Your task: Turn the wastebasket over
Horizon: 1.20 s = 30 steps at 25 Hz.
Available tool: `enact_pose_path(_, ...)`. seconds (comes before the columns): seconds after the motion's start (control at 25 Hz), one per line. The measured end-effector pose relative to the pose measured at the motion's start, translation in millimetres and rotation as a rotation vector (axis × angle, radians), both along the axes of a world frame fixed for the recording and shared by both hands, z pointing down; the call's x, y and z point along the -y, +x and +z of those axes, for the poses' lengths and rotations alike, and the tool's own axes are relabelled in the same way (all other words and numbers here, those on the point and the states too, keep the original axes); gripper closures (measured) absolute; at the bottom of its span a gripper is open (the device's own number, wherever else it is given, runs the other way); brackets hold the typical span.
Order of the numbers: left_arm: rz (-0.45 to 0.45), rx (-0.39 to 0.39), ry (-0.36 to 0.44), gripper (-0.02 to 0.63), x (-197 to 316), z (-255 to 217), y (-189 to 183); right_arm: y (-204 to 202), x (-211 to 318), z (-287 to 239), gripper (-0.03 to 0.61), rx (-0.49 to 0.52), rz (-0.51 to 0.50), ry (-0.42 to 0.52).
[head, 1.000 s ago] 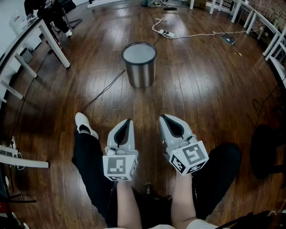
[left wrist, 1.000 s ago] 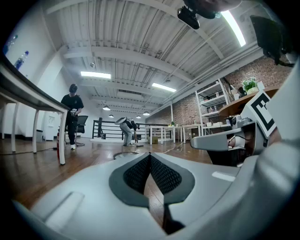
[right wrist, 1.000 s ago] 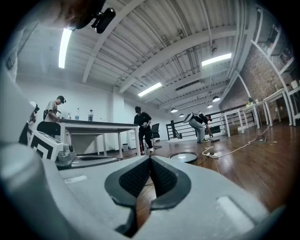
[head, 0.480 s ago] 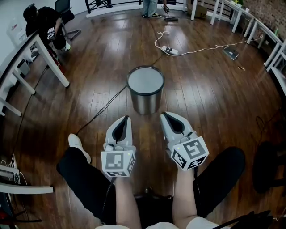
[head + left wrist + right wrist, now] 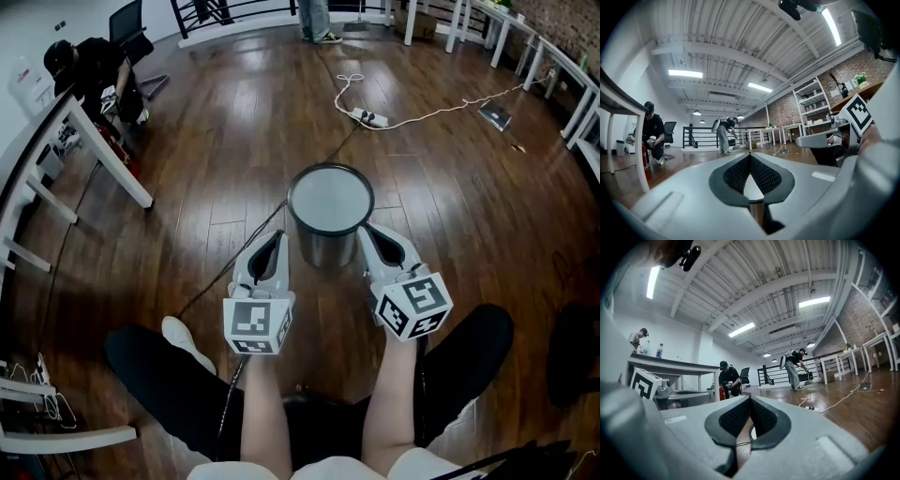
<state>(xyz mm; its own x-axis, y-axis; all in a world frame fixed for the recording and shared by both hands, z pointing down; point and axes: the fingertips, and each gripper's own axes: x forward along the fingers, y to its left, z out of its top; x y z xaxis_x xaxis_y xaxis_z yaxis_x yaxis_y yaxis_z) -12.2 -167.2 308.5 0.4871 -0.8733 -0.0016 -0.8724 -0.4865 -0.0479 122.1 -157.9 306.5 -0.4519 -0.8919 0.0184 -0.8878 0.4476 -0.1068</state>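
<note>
The wastebasket (image 5: 323,246), a round metal bin with a pale inside, stands upright on the wooden floor, mouth up, in the middle of the head view. My left gripper (image 5: 274,236) is just left of its wall and my right gripper (image 5: 368,230) just right of it, so the two flank the bin. I cannot tell whether either touches it. Both point level and forward. In the left gripper view my left gripper (image 5: 750,157) has its jaws shut with nothing between them. My right gripper (image 5: 750,399) is likewise shut and empty.
A black cable (image 5: 220,277) runs across the floor to the bin. A power strip (image 5: 372,117) with a white cord lies beyond it. A white table (image 5: 89,141) and a crouching person in black (image 5: 89,70) are at the far left. My own legs and shoe (image 5: 183,336) are below.
The bin has come much nearer in the head view. Both grippers have moved forward from well short of it to either side of it, jaws shut throughout.
</note>
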Motion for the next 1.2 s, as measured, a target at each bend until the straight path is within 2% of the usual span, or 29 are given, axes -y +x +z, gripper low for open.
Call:
enact_pose_path(0.28, 0.060, -0.011, 0.045, 0.597, 68.6, -17.7, -18.9, -23.0, 60.9, -22.7, 0.586, -0.065, 0.038, 0.044)
enact_pose_path(0.4, 0.051, -0.033, 0.033, 0.597, 96.0, -17.2, -26.9, -33.0, 83.9, -21.0, 0.586, -0.106, 0.019, 0.036)
enact_pose_path(0.56, 0.022, -0.069, -0.016, 0.597, 121.9, 6.1, -40.8, -57.0, 104.6, 11.6, 0.586, -0.199, -0.046, -0.062)
enact_pose_path(0.68, -0.006, -0.077, -0.068, 0.597, 142.4, 28.6, -49.6, -68.3, 120.7, 39.7, 0.580, -0.247, -0.054, -0.135)
enact_pose_path(0.76, -0.032, -0.079, -0.093, 0.590, 158.7, 40.8, -56.3, -77.4, 135.5, 56.3, 0.511, -0.285, -0.080, -0.169)
enact_pose_path(0.88, -0.072, -0.109, -0.127, 0.526, 173.7, 58.2, -70.9, -97.7, 149.6, 83.4, 0.448, -0.353, -0.148, -0.225)
enact_pose_path(0.96, -0.080, -0.131, -0.138, 0.462, 179.3, 67.7, -76.9, -108.4, 155.2, 102.3, 0.388, -0.398, -0.173, -0.268)
enact_pose_path(1.04, -0.079, -0.144, -0.140, 0.371, 186.7, 76.4, -81.9, -117.9, 163.6, 123.5, 0.322, -0.440, -0.182, -0.312)
enact_pose_path(1.12, -0.079, -0.151, -0.152, 0.282, 195.2, 86.7, -88.3, -129.8, 171.0, 147.0, 0.304, -0.472, -0.199, -0.361)
enact_pose_path(1.2, -0.084, -0.139, -0.178, 0.241, 201.7, 99.9, -93.1, -139.6, 175.3, 167.7, 0.304, -0.500, -0.215, -0.403)
